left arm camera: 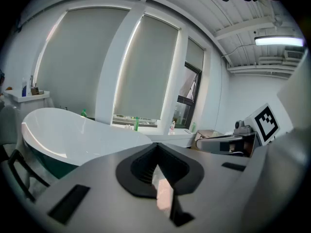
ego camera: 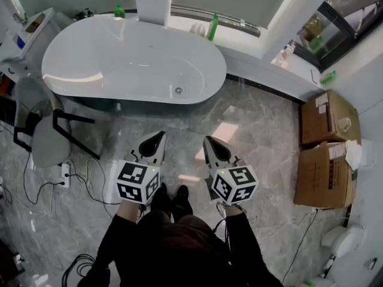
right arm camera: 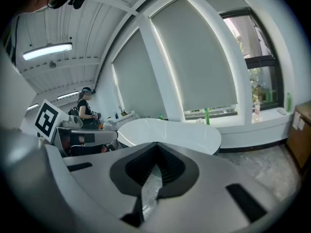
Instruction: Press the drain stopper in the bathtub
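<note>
Left gripper: I see its jaws closed to a point with nothing between them, held above the grey marble floor.
Right gripper: the same, jaws together and empty, just beside the left one.
Drain stopper: a small round metal disc on the tub bottom, at the near end, well ahead of both grippers.
Bathtub: white oval, dark outer wall; I see only the stopper inside.
Green bottle: upright on the window ledge behind the tub.
Cardboard boxes: two at the right wall; I cannot tell their contents.
</note>
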`<state>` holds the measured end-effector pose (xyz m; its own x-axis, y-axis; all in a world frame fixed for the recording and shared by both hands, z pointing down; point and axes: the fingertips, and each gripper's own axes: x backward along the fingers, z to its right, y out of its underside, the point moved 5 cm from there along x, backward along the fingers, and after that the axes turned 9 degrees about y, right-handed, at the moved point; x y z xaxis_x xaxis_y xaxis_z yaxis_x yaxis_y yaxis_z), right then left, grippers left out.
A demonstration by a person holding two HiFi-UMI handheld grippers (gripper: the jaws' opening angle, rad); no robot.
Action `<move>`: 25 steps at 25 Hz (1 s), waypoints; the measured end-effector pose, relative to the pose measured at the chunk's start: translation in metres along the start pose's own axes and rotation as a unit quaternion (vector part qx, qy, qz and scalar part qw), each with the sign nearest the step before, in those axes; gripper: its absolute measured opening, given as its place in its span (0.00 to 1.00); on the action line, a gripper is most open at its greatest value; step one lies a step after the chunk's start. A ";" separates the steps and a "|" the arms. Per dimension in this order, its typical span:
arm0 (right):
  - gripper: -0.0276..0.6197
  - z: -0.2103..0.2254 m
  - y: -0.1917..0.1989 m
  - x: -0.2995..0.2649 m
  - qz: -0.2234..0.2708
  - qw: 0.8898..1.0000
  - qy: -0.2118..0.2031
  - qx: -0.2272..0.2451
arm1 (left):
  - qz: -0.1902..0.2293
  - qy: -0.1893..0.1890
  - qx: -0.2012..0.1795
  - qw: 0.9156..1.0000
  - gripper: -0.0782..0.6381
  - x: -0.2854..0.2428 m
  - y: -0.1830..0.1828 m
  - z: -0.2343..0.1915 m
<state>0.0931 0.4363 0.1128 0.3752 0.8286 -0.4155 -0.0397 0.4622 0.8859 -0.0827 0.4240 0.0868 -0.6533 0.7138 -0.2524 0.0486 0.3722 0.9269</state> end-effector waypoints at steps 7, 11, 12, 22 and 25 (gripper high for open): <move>0.04 0.002 0.000 0.000 -0.002 1.000 0.001 0.001 | 0.001 -0.002 -0.002 1.000 0.12 -0.001 -0.001 0.002; 0.04 0.004 0.000 0.000 -0.003 1.000 0.003 0.001 | -0.001 -0.003 -0.002 1.000 0.12 -0.002 -0.001 0.003; 0.04 0.004 0.001 0.000 -0.003 1.000 0.003 0.000 | -0.001 -0.004 -0.001 1.000 0.12 -0.001 0.000 0.003; 0.05 0.027 -0.002 -0.002 -0.015 1.000 0.007 -0.015 | 0.001 -0.013 0.000 1.000 0.12 -0.013 -0.007 -0.005; 0.05 0.041 -0.010 0.002 -0.006 1.000 0.013 -0.019 | 0.002 -0.022 -0.010 1.000 0.12 -0.019 -0.013 -0.006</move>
<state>0.1324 0.4202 0.1122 0.3526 0.8306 -0.4310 -0.0715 0.4831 0.8726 -0.0760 0.4021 0.0813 -0.6186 0.7414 -0.2600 0.0353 0.3568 0.9335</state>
